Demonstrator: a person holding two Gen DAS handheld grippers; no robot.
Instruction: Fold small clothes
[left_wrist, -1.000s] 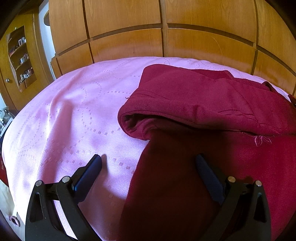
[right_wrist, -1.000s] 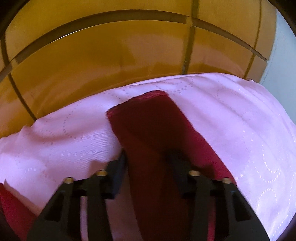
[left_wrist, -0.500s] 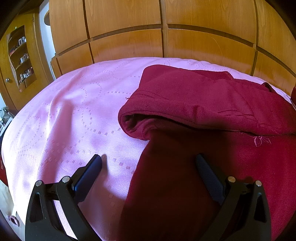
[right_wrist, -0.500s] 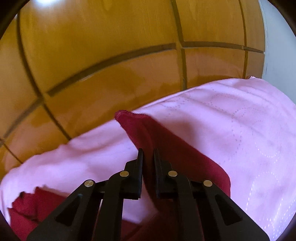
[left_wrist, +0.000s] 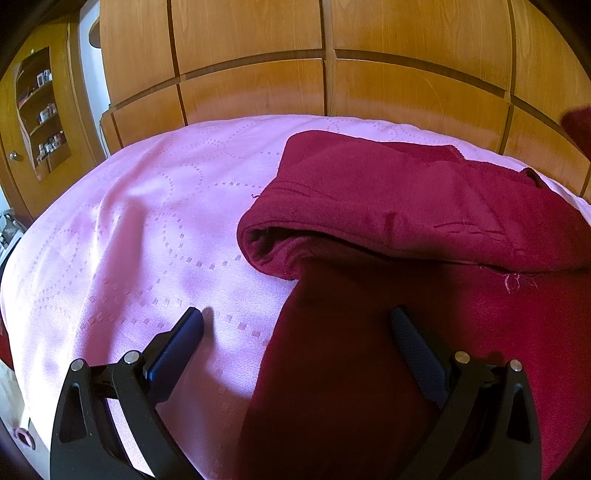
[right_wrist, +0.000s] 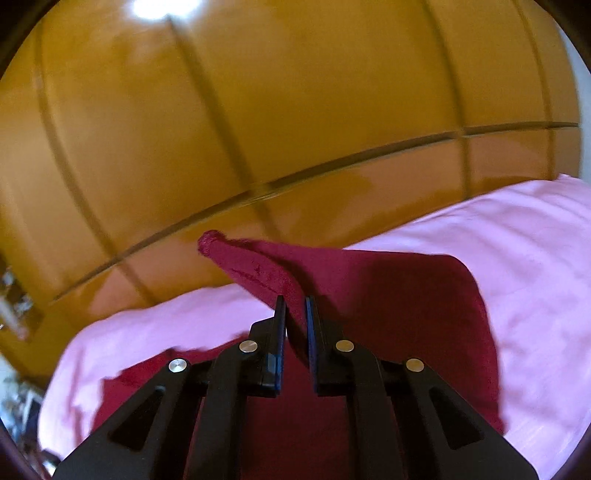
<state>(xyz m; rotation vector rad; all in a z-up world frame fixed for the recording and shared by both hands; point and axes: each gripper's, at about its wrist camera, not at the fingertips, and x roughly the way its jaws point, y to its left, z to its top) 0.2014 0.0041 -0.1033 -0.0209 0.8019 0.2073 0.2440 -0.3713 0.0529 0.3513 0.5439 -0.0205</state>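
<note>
Two grippers: right gripper (right_wrist: 295, 306) pinches the maroon garment (right_wrist: 388, 295), left gripper (left_wrist: 295, 321) spread wide

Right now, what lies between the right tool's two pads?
A fold of the dark red garment, pinched and lifted off the pink bedspread by the right tool, seen in the right wrist view.

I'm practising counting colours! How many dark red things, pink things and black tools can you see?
Dark red: 1, the garment
Pink: 1, the bedspread
Black: 2, the left tool standing open and the right tool shut on the garment's raised end
Total: 4
</note>
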